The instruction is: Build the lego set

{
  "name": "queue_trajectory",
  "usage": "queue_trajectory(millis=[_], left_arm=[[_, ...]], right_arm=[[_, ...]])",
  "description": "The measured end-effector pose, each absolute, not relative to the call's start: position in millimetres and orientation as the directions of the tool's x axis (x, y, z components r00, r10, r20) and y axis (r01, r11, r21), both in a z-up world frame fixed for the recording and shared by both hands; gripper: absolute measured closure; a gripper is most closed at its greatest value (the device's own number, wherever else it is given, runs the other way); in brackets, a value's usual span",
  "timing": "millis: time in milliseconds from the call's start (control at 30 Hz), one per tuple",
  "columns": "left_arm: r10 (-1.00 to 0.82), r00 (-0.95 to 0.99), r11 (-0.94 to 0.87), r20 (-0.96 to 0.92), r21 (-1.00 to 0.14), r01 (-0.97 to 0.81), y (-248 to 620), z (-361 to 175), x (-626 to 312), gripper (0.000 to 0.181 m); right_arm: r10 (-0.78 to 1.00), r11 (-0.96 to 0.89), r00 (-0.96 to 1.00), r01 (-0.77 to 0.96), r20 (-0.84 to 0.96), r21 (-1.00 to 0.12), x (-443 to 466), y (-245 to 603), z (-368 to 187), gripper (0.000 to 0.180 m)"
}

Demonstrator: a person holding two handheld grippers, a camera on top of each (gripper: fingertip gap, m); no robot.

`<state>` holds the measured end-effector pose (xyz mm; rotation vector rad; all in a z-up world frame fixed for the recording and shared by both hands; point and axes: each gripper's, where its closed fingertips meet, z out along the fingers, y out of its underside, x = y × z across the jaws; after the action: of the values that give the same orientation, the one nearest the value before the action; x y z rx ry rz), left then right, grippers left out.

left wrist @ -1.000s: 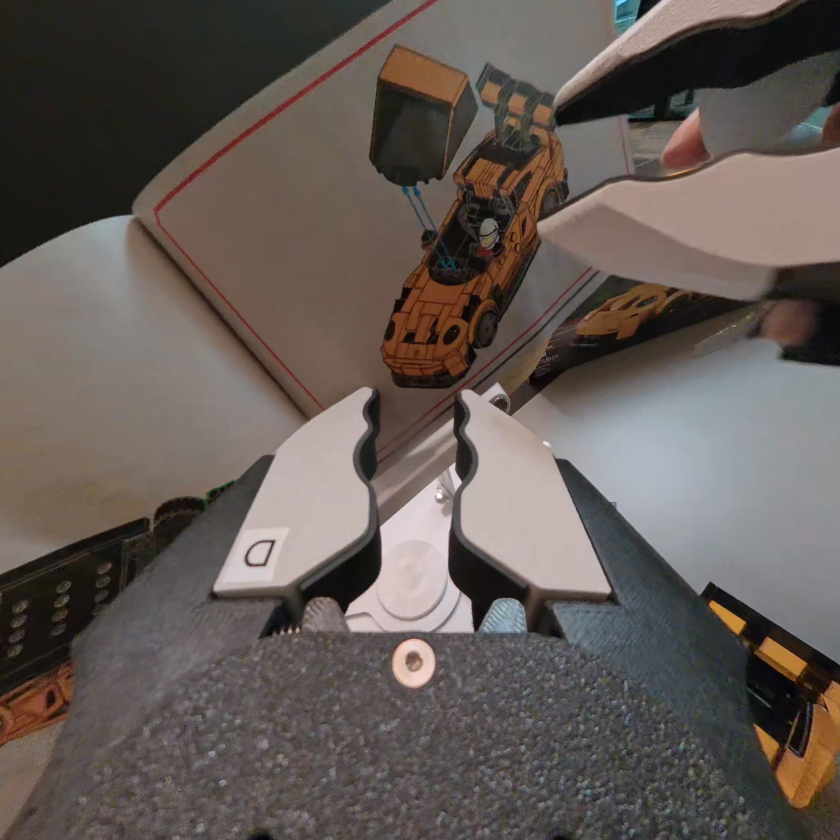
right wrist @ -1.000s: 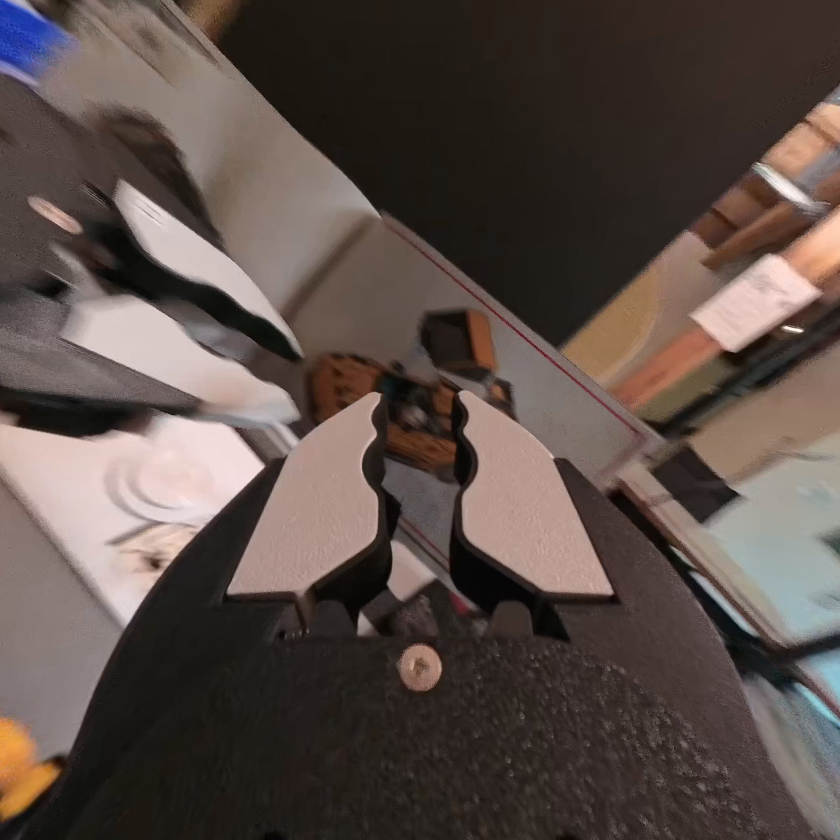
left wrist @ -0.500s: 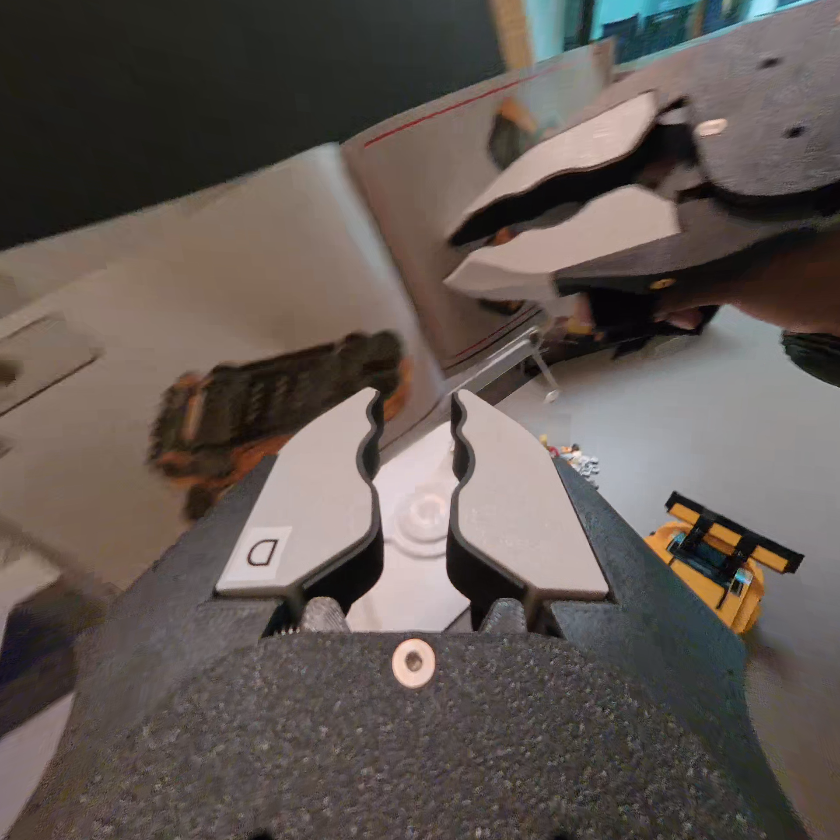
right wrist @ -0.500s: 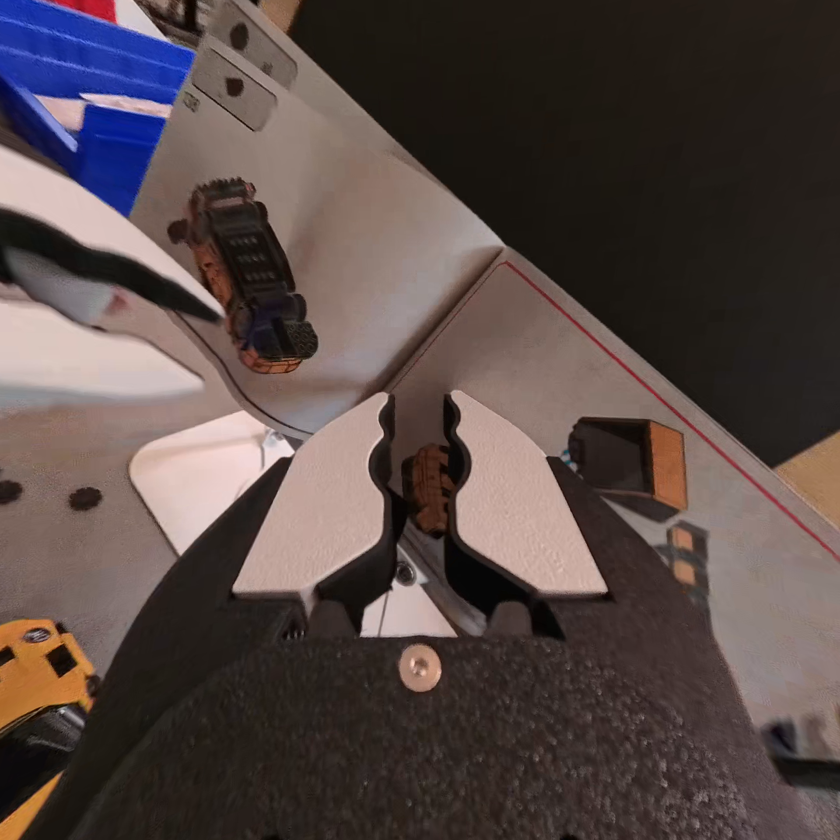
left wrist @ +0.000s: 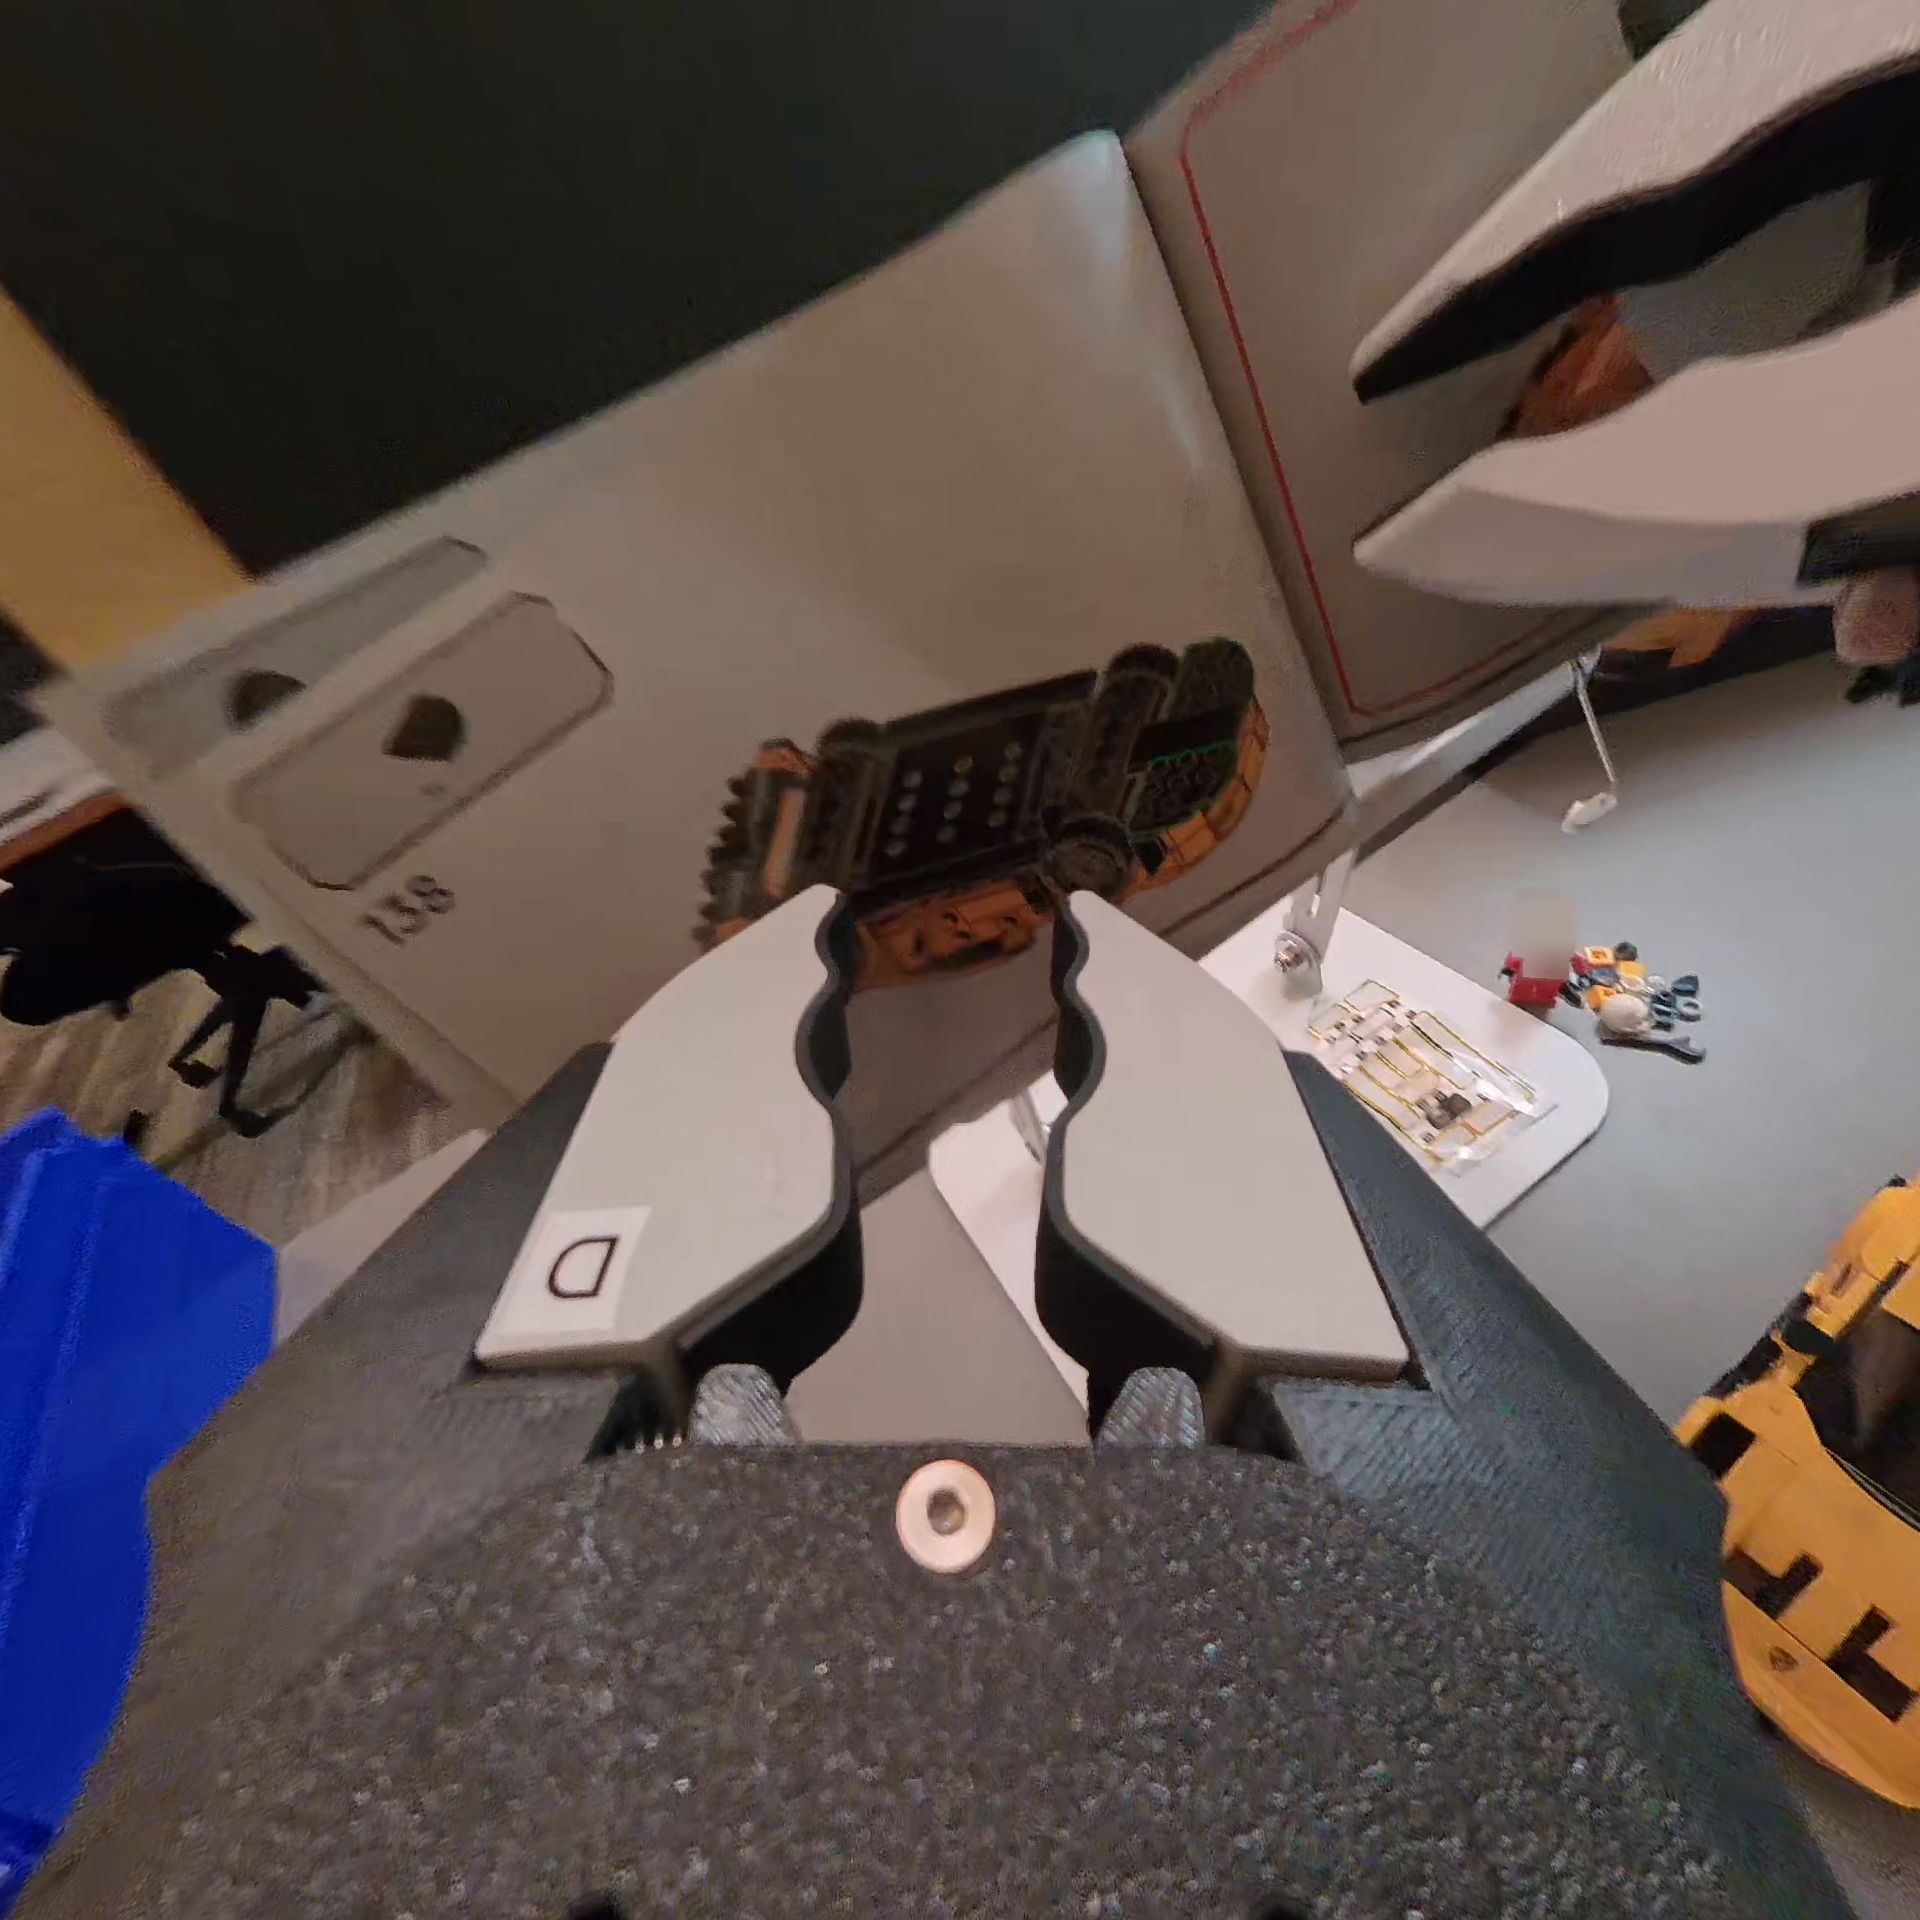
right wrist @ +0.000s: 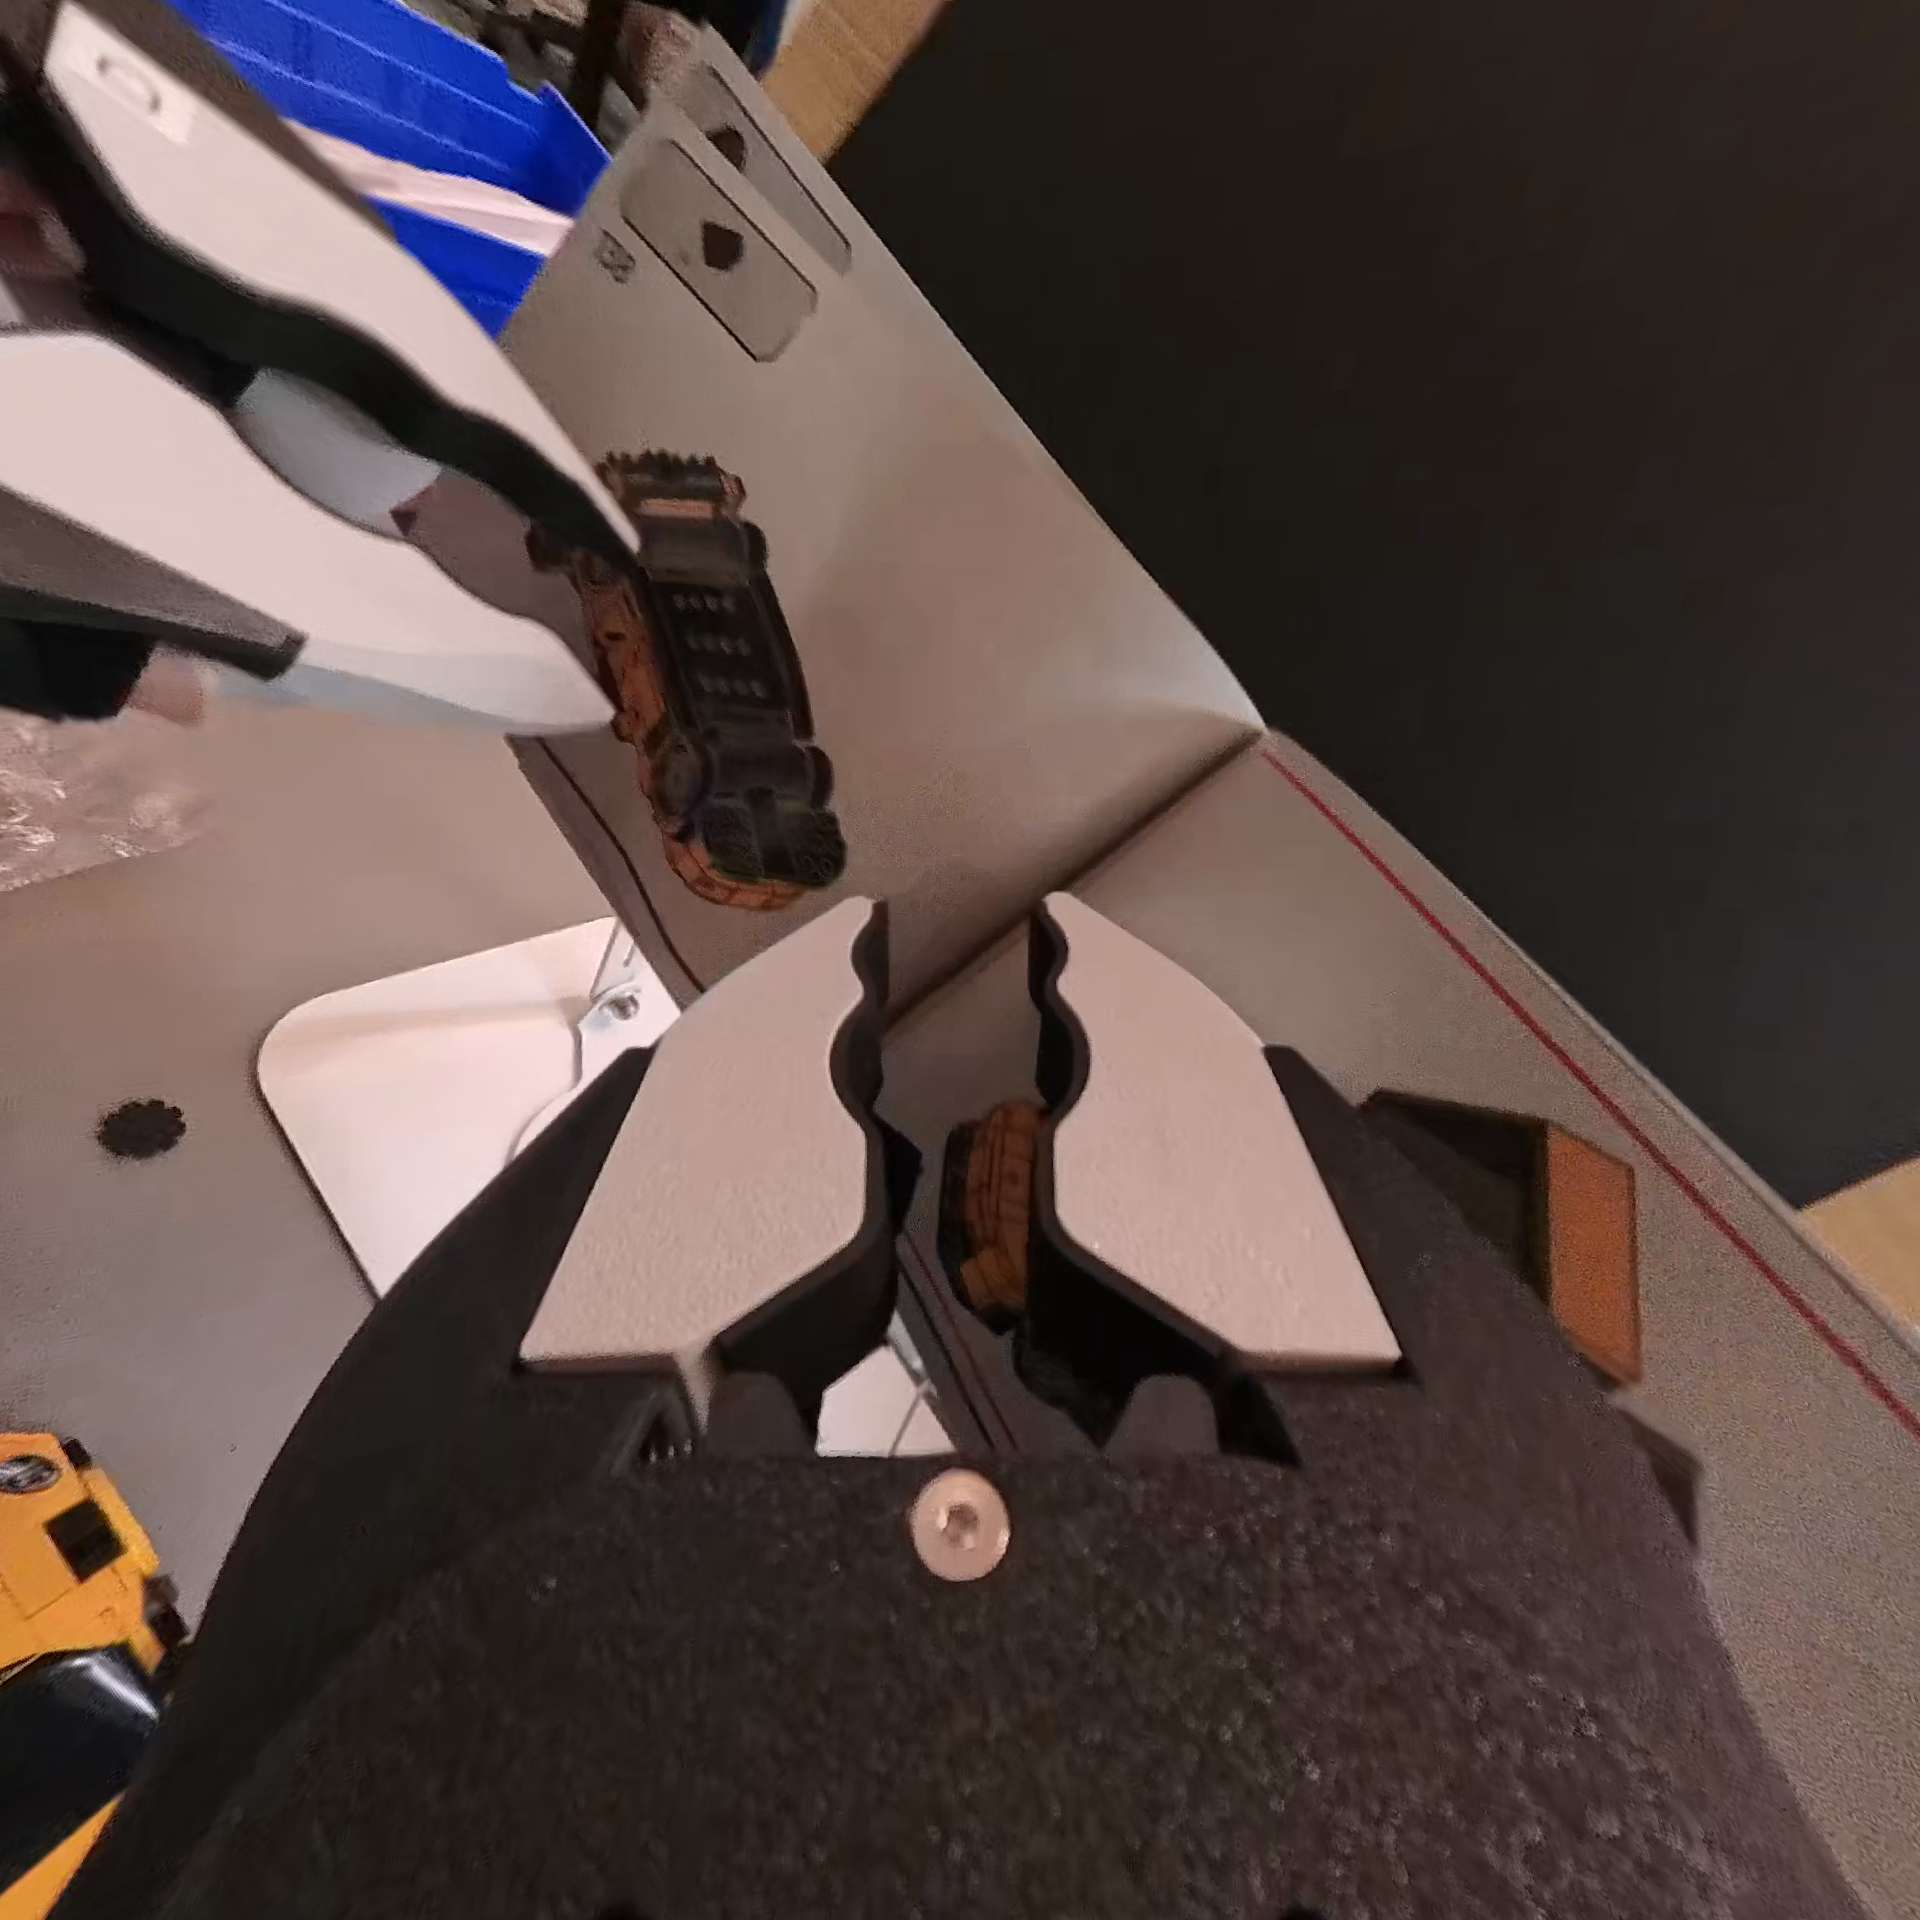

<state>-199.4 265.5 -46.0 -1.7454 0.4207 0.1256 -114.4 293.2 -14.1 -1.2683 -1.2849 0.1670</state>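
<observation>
Left gripper (left wrist: 951, 935) raised, aimed at open instruction booklet (left wrist: 831, 540) propped on stand; jaws released, nothing between them. Right gripper (right wrist: 956, 935) alongside, tilted toward booklet's fold, jaws likewise parted, empty. Yellow lego car (left wrist: 1829, 1507) on counter (left wrist: 1714, 883), right of left gripper; loose pieces (left wrist: 1605, 992) beyond.

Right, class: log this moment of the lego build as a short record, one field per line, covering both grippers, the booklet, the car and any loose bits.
left gripper: open, empty, pointed at the booklet's left page
right gripper: open, empty, near the booklet's fold
booklet: open, propped on a stand, car drawings on both pages
stand: white base, with a sticker sheet lying on it
yellow car: on the table, at the right edge of the left wrist view
loose parts: small pile on the table beyond the stand
blue bin: left edge
</observation>
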Motion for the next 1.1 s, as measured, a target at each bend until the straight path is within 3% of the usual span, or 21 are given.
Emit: queue_trajectory(millis=[167,367,467,600,700,967,1100], left_arm=[[-0.079,0.976,-0.073,-0.202,-0.975,-0.208,242,-4,-244,0.145],[-0.246,0.954,-0.234,0.172,-0.965,0.114,233,-35,-256,0.118],[-0.308,0.928,-0.276,0.211,-0.953,0.124,235,-46,-241,0.124],[-0.231,0.966,-0.262,0.119,-0.963,0.056,234,-46,-246,0.161],[-0.276,0.956,-0.217,0.097,-0.975,0.036,223,-28,-235,0.181],[-0.566,0.802,-0.205,0.191,-0.975,0.088,221,-11,-167,0.18],[-0.669,0.735,-0.124,0.112,-0.992,0.037,220,0,-142,0.177]], right_arm=[[0.675,0.416,0.343,0.554,0.653,-0.721,-125,288,-16,0.14],[0.688,0.39,0.371,0.536,0.624,-0.749,-135,286,-20,0.13],[0.692,0.385,0.385,0.519,0.611,-0.763,-133,286,-17,0.131],[0.702,0.373,0.393,0.507,0.594,-0.777,-125,287,-16,0.131],[0.705,0.373,0.399,0.495,0.586,-0.785,-119,289,-14,0.131],[0.805,0.306,0.388,0.376,0.448,-0.875,-104,284,-15,0.128],[0.818,0.26,0.407,0.371,0.407,-0.892,-97,294,-18,0.133]])
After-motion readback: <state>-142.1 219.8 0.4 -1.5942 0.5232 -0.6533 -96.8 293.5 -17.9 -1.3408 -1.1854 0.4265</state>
